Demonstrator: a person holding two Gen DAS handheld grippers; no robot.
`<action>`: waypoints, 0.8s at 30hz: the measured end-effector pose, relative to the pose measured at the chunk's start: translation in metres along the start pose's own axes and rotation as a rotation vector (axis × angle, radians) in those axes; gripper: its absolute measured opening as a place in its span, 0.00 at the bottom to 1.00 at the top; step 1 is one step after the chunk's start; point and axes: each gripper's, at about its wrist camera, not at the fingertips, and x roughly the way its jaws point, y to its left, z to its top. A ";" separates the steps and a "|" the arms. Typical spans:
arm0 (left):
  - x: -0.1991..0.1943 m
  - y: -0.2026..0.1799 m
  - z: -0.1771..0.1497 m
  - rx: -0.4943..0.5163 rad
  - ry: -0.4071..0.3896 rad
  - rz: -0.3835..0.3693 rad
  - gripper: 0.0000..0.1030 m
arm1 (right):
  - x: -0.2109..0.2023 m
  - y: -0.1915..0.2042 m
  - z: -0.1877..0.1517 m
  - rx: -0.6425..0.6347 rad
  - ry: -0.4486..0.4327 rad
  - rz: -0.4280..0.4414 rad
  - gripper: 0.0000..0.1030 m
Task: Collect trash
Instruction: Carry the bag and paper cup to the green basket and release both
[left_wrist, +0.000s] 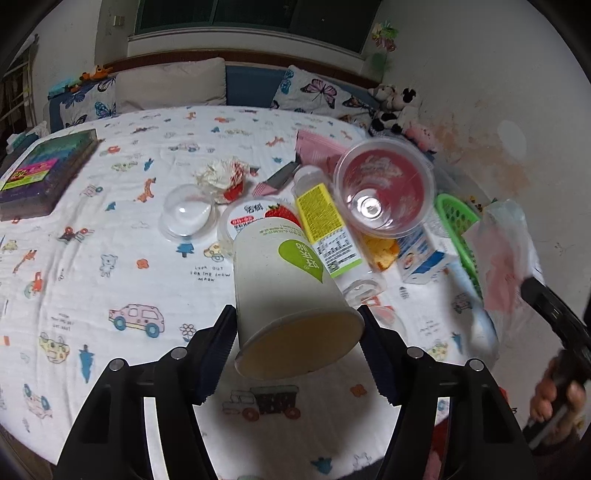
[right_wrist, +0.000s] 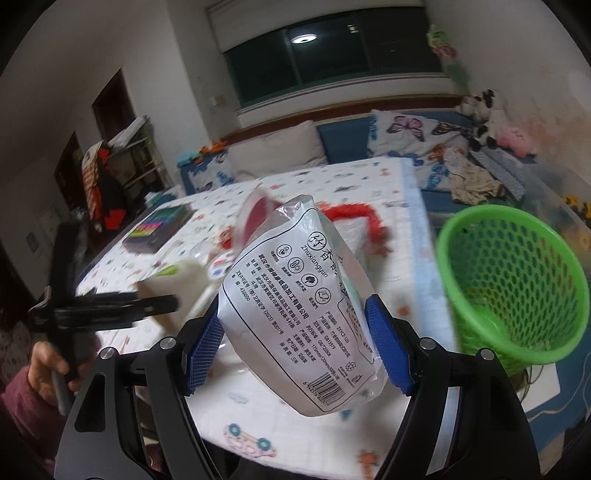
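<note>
Currently a paper cup (left_wrist: 291, 291) is clamped sideways by the left gripper (left_wrist: 297, 347) over the bed's near edge, seemingly lifted for binning. A plastic wrapper (right_wrist: 299, 306) is pinched in the right gripper (right_wrist: 295, 350), held near the green basket (right_wrist: 517, 280) at the bed's right edge, which looks nearly empty.

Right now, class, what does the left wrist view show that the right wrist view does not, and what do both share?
Only the left: its gripper shut on the paper cup, the yellow-label bottle and the clear dome lid.
Only the right: its gripper shut on the plastic bag and the doorway.
Both: the green basket, the printed sheet and the dark box.
</note>
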 end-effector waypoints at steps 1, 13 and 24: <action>-0.006 -0.001 0.001 0.002 -0.006 -0.011 0.62 | -0.002 -0.007 0.002 0.014 -0.007 -0.014 0.73; -0.037 -0.063 0.042 0.132 -0.056 -0.172 0.62 | -0.017 -0.115 0.023 0.193 -0.071 -0.176 0.74; 0.010 -0.158 0.086 0.258 0.006 -0.293 0.62 | 0.008 -0.186 0.011 0.301 -0.010 -0.228 0.82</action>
